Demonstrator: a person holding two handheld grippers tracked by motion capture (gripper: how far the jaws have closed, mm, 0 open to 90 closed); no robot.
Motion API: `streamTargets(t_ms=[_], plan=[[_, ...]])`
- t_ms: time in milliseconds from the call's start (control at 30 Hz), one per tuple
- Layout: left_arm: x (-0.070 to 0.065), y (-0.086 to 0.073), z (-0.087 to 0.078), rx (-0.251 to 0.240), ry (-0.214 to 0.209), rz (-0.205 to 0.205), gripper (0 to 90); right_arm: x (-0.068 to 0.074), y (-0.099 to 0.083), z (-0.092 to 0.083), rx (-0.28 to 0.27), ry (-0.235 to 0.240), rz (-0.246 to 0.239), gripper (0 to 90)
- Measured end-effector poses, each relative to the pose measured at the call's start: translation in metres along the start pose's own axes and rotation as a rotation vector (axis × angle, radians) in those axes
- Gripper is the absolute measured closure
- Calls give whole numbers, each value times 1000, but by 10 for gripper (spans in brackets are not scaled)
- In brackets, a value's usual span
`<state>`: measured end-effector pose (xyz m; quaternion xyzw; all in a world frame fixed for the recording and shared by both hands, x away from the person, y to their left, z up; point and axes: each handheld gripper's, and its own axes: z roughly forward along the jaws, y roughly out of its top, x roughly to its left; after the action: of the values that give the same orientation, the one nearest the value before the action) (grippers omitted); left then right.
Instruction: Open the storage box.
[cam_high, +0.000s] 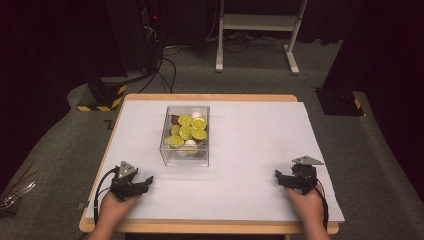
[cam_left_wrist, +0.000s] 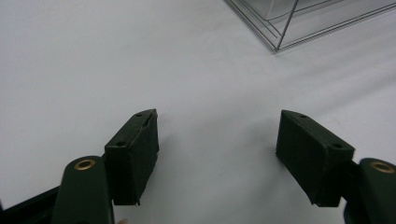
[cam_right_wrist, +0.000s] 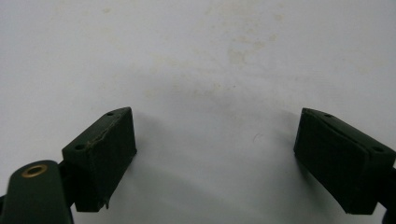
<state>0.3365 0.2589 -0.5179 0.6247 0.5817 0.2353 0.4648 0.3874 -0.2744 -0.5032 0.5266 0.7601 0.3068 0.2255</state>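
Observation:
A clear plastic box (cam_high: 186, 135) stands on the white sheet a little left of the table's middle. It holds several yellow-green round pieces, some brown ones and white ones. My left gripper (cam_high: 146, 181) rests low at the front left, pointing toward the box, and its jaws stand open with nothing between them. A corner of the box (cam_left_wrist: 299, 23) appears at the top right of the left gripper view, beyond the left gripper (cam_left_wrist: 217, 140). At the front right my right gripper (cam_high: 278, 177) is open over bare sheet. Nothing lies between the jaws of that right gripper (cam_right_wrist: 215, 144).
The white sheet (cam_high: 250, 145) covers most of the wooden table (cam_high: 210, 227). Faint yellowish stains (cam_right_wrist: 233, 51) mark the sheet ahead of the right gripper. On the grey floor beyond stand a white frame (cam_high: 260, 30), dark stands and cables.

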Motion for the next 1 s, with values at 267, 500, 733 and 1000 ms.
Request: streamTargets(t_ms=[267, 500, 733, 1000], plan=[[0, 1, 2, -10, -4, -23, 309, 0, 0, 0, 3, -1, 2, 127], [1, 2, 2, 3, -2, -6, 314, 1, 0, 0, 4, -6, 1, 128], [0, 2, 3, -5, 0, -13, 314, 1, 1, 0, 6, -9, 0, 130], [0, 2, 3, -3, 4, -10, 318, 3, 1, -1, 7, -20, 16, 137]])
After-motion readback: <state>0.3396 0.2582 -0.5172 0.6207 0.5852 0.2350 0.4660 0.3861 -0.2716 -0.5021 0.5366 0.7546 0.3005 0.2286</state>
